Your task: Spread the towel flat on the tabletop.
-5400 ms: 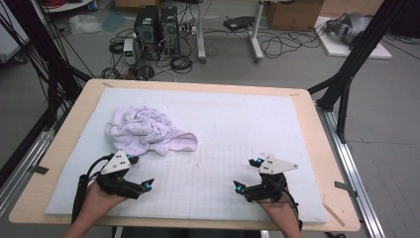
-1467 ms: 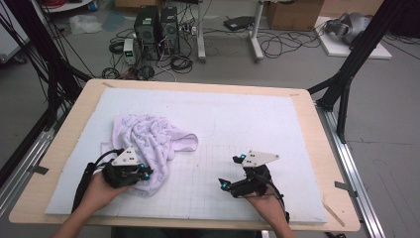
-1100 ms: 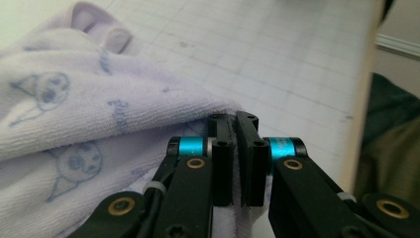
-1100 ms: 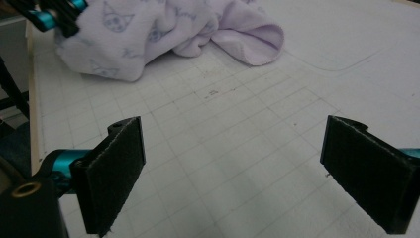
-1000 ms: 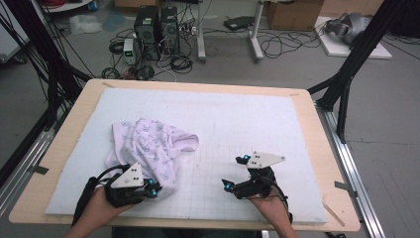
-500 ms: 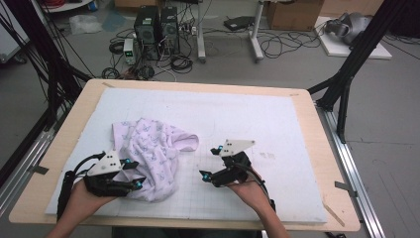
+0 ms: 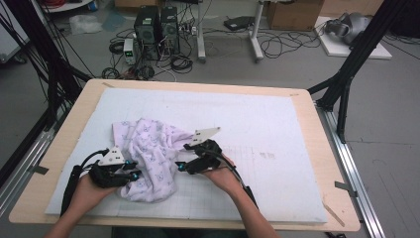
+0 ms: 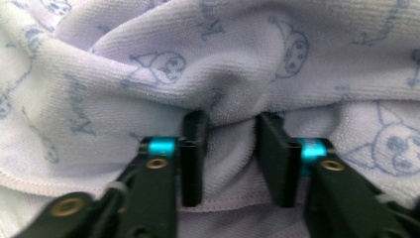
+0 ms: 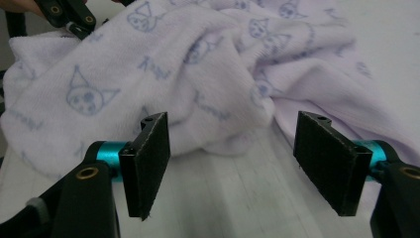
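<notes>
Two grippers at the crumpled lilac towel (image 7: 148, 158), near the table's (image 7: 317, 148) front left corner, on the white mat (image 7: 257, 124). Left gripper (image 8: 229, 148): jaws nearly closed, pinching a towel fold at the hem. Right gripper (image 9: 230, 163): jaws wide apart, nothing between, just short of the towel's right edge.

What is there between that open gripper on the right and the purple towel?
Nothing visible. The right gripper has its jaws spread wide above bare white mat, and the towel edge lies just ahead. The left gripper already pinches a towel fold.
</notes>
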Tool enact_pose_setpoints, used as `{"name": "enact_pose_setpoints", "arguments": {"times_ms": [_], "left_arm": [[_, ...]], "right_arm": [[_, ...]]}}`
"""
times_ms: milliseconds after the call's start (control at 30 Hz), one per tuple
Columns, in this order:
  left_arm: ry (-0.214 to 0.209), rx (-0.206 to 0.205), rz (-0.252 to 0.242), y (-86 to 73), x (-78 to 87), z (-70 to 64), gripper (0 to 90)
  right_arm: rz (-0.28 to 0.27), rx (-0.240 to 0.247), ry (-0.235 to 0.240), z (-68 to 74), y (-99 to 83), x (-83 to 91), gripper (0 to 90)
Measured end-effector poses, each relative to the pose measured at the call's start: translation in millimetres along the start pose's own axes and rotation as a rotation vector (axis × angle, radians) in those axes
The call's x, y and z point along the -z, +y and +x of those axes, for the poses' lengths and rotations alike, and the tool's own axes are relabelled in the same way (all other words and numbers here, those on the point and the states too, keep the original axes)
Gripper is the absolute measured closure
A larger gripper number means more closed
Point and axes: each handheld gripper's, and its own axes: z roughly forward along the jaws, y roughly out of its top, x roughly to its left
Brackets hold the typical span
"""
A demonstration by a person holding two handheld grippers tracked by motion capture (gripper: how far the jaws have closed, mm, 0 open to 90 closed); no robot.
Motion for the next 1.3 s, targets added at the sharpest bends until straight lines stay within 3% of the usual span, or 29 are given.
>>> {"name": "enact_pose_setpoints", "arguments": {"times_ms": [100, 233, 300, 367, 400, 567, 600, 667, 733, 767, 900, 933, 1000, 1033, 1167, 1233, 1300], "left_arm": [[-0.018, 0.004, -0.001, 0.7, -2.1, 2.1, 76.6], [-0.032, 0.012, -0.014, 0.6, 0.2, 3.0, 81.5], [-0.04, 0.015, -0.025, 0.4, 2.6, 2.8, 82.8], [-0.049, 0.022, -0.037, 0.9, 4.8, 1.9, 83.6], [-0.052, 0.019, -0.043, 2.0, 5.7, 1.0, 83.6], [-0.087, 0.001, -0.078, 11.9, 11.4, -7.8, 84.2], [-0.098, -0.007, -0.085, 14.5, 12.5, -10.6, 84.3], [-0.122, -0.018, -0.098, 20.2, 14.1, -17.4, 84.4], [-0.15, -0.036, -0.107, 26.5, 14.5, -25.3, 84.5], [-0.161, -0.045, -0.11, 29.8, 14.4, -30.2, 84.5], [-0.2, -0.086, -0.125, 40.6, 12.5, -50.9, 84.6], [-0.212, -0.1, -0.122, 42.1, 11.9, -55.5, 84.7], [-0.23, -0.116, -0.118, 43.3, 10.1, -64.0, 84.7], [-0.238, -0.12, -0.115, 42.8, 9.2, -67.4, 84.7], [-0.25, -0.136, -0.082, 38.0, 5.8, -72.9, 84.4], [-0.247, -0.126, -0.087, 36.7, 7.6, -71.3, 79.9], [-0.227, -0.112, -0.099, 37.2, 12.4, -68.6, 68.1]], "right_arm": [[-0.005, 0.007, 0.026, 0.2, 3.5, -15.8, 42.4], [0.07, 0.021, 0.06, -3.5, -1.2, -29.0, 68.0], [0.071, 0.027, 0.101, -4.4, -4.0, -25.2, 80.0], [0.049, 0.028, 0.099, -6.2, -8.1, -8.4, 82.7], [0.049, 0.028, 0.099, -6.2, -8.1, -8.4, 82.7], [0.009, 0.013, 0.075, -2.2, -16.3, 29.2, 83.7], [0.002, 0.014, 0.066, 4.5, -20.1, 45.4, 83.7], [-0.002, 0.015, 0.062, 7.7, -21.7, 51.2, 83.7], [-0.004, 0.036, 0.044, 21.3, -29.3, 77.3, 83.7], [-0.004, 0.036, 0.044, 21.3, -29.3, 77.3, 83.7], [-0.009, 0.025, 0.028, 35.7, -41.4, 108.4, 83.8], [-0.011, 0.015, 0.019, 43.1, -49.5, 123.5, 83.9], [-0.017, 0.006, 0.019, 47.1, -54.2, 129.9, 83.8], [0.0, 0.004, 0.019, 56.0, -64.2, 138.8, 83.8], [0.045, -0.005, 0.035, 66.0, -79.0, 139.3, 81.1], [0.06, -0.008, 0.042, 67.1, -83.8, 136.5, 68.3], [0.028, -0.027, 0.05, 61.8, -81.2, 138.0, 60.2]]}}
